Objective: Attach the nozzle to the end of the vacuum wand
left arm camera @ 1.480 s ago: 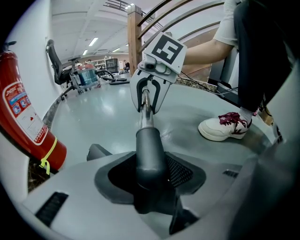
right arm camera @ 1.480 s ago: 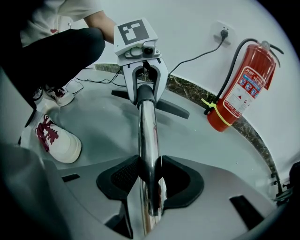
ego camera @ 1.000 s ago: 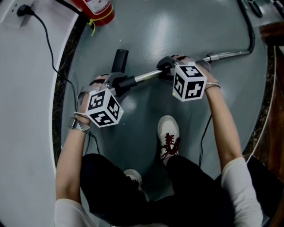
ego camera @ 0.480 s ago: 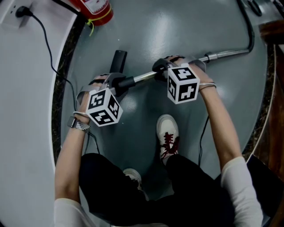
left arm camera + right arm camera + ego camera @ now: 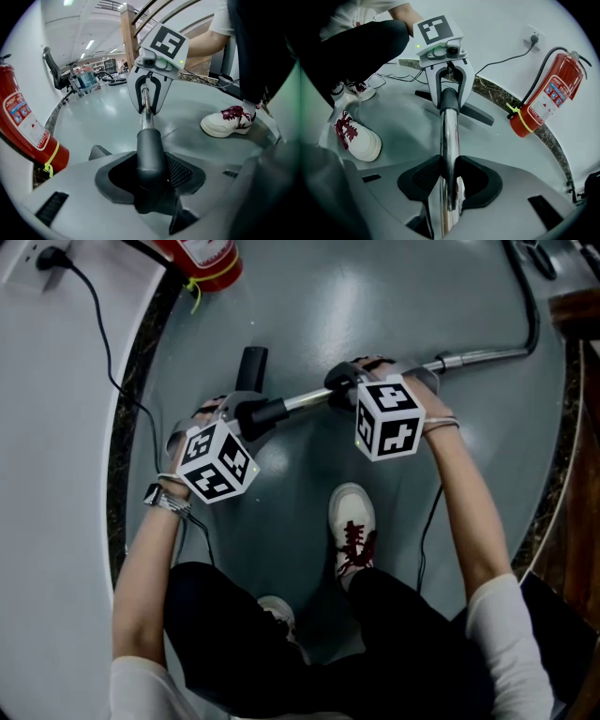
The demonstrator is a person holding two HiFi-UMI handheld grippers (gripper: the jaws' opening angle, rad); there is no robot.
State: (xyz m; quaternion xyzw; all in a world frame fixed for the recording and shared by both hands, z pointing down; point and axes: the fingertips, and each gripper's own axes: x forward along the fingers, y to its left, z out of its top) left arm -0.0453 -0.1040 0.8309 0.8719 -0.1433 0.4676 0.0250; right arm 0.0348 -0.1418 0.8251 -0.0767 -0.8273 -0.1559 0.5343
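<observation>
Head view: the left gripper (image 5: pixel 246 414) has its jaws clenched on the black nozzle (image 5: pixel 266 413), and the right gripper (image 5: pixel 343 395) grasps the chrome vacuum wand (image 5: pixel 478 355). The wand's long axis runs from 8 o'clock to 2 o'clock, with the nozzle at its 8 o'clock end, so I judge the push must go along this line. Compared with one second ago, the right gripper is a little nearer to the nozzle.

Left gripper view: the nozzle (image 5: pixel 149 154) fills the jaws, and the wand leaves toward 12 o'clock.

Right gripper view: the jaws clamp the tube, and the nozzle (image 5: pixel 450 101) lies at 12 o'clock.
</observation>
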